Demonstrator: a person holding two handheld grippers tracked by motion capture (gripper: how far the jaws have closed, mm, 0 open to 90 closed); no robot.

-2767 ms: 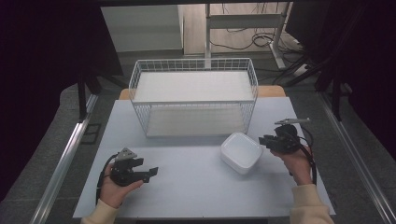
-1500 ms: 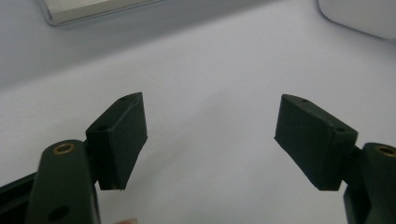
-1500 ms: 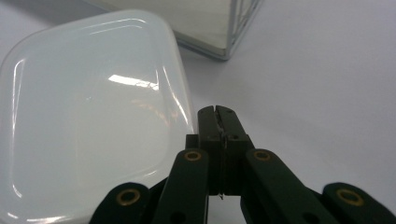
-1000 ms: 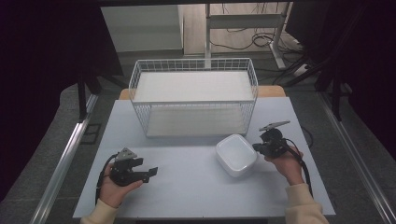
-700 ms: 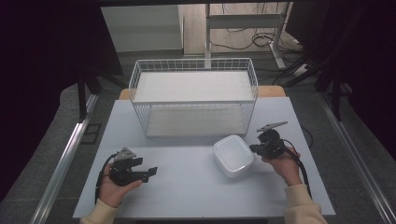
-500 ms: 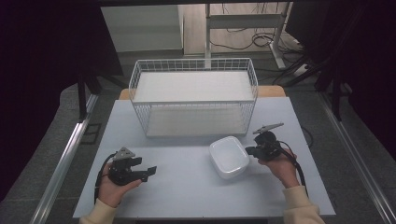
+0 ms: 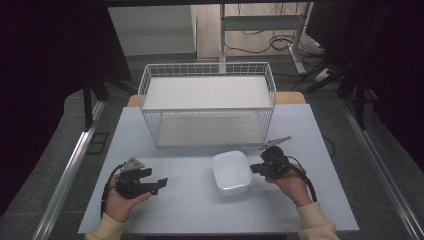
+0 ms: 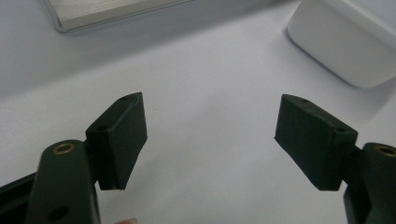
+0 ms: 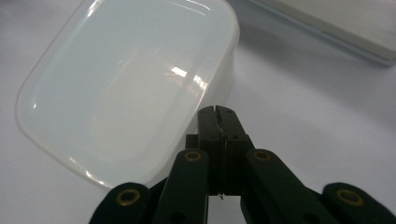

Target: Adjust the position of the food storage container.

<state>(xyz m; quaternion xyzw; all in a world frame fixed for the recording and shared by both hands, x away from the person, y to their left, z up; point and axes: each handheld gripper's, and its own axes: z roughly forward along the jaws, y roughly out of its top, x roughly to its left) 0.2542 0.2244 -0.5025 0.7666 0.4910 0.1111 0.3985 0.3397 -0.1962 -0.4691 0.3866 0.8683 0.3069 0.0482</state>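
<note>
A white box (image 7: 231,172) with rounded corners is seen on the table (image 7: 190,210), a little right of the middle and nearer the front edge than the back. It lies flat, its long sides running roughly front to back, slightly turned. It is set apart from the basket (image 7: 207,102), a white wire one that stands at the middle of the back edge with a pale board laid inside it.

The right gripper (image 7: 256,168) is held just beside the box's right side, pointed toward it. In the right gripper view the jaws are seen pressed together, pad against pad, with nothing between them; their closed tip (image 9: 216,112) is placed at the box's (image 9: 126,79) rim, near its right wall. Whether the tip is actually touching the wall cannot be told. The gripper's cable is trailed back over the right hand (image 7: 290,184) toward the front edge.

The left gripper (image 7: 159,182) is held low near the front left corner, well apart from the box, and is pointed to the right. Its jaws are spread wide, and only bare table (image 8: 201,107) is seen between the pads (image 8: 122,135). In the left gripper view a corner of the box (image 8: 345,42) is seen farther off at the upper right, and an edge of the basket's board (image 8: 107,14) at the top.
</note>
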